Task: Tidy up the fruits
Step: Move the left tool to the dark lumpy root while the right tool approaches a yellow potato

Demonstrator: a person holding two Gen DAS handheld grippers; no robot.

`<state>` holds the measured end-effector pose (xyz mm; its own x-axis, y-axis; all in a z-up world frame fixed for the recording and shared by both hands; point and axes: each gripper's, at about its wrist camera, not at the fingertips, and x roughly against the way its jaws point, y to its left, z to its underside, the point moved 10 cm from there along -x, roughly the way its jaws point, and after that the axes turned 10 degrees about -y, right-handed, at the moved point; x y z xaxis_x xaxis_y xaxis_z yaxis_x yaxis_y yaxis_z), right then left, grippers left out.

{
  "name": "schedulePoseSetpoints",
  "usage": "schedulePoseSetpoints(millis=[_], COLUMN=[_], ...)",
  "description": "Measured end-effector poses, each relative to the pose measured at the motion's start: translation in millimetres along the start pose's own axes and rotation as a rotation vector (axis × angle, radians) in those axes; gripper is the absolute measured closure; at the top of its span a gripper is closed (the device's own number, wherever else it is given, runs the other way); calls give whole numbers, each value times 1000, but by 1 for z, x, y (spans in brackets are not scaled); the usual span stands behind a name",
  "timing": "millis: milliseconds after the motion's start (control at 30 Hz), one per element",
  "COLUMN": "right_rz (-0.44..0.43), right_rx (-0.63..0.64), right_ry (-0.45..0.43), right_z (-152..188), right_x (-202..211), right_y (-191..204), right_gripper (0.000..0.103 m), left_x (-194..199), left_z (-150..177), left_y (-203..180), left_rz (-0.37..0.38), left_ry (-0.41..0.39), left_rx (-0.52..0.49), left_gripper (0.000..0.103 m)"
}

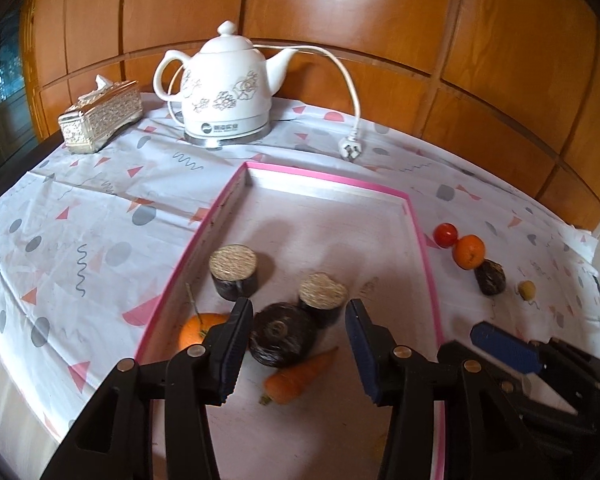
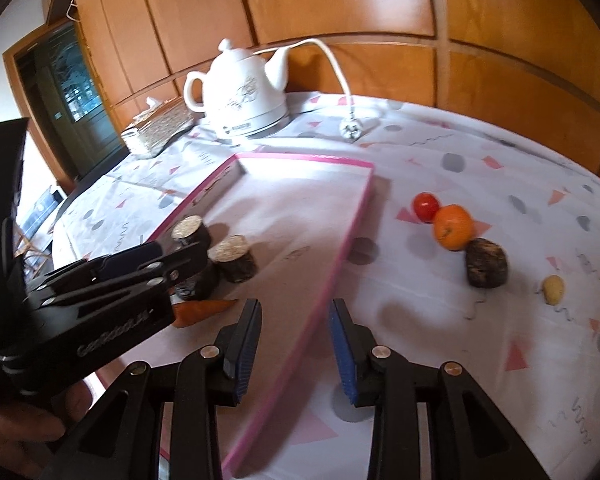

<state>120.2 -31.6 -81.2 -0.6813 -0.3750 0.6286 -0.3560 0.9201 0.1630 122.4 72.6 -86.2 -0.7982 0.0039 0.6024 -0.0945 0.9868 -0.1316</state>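
Your left gripper (image 1: 298, 344), lettering on its body too blurred to read, gaped empty over the pink-rimmed tray (image 1: 328, 178); your right gripper (image 2: 294, 348) was equally wide, empty.

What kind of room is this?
Probably a home dining room or kitchen: a white electric kettle, a tissue box and a patterned tablecloth sit before wooden wall panels.

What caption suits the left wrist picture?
Open left gripper above a pink-rimmed tray holding dark stumps, a carrot and an orange.
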Motion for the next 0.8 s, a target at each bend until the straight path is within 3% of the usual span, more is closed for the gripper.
schedulePoseSetpoints(millis=[800], right_rz=[176], right_rx=[-118], right_ry=[-43], right_z=[11], right_x=[29], right_y=[-78], right_gripper=[68], left_x=[14], left_z=[14], left_y=[-56], left_rz=[89], left_ry=[11], left_rx=[-101], left_gripper=[50])
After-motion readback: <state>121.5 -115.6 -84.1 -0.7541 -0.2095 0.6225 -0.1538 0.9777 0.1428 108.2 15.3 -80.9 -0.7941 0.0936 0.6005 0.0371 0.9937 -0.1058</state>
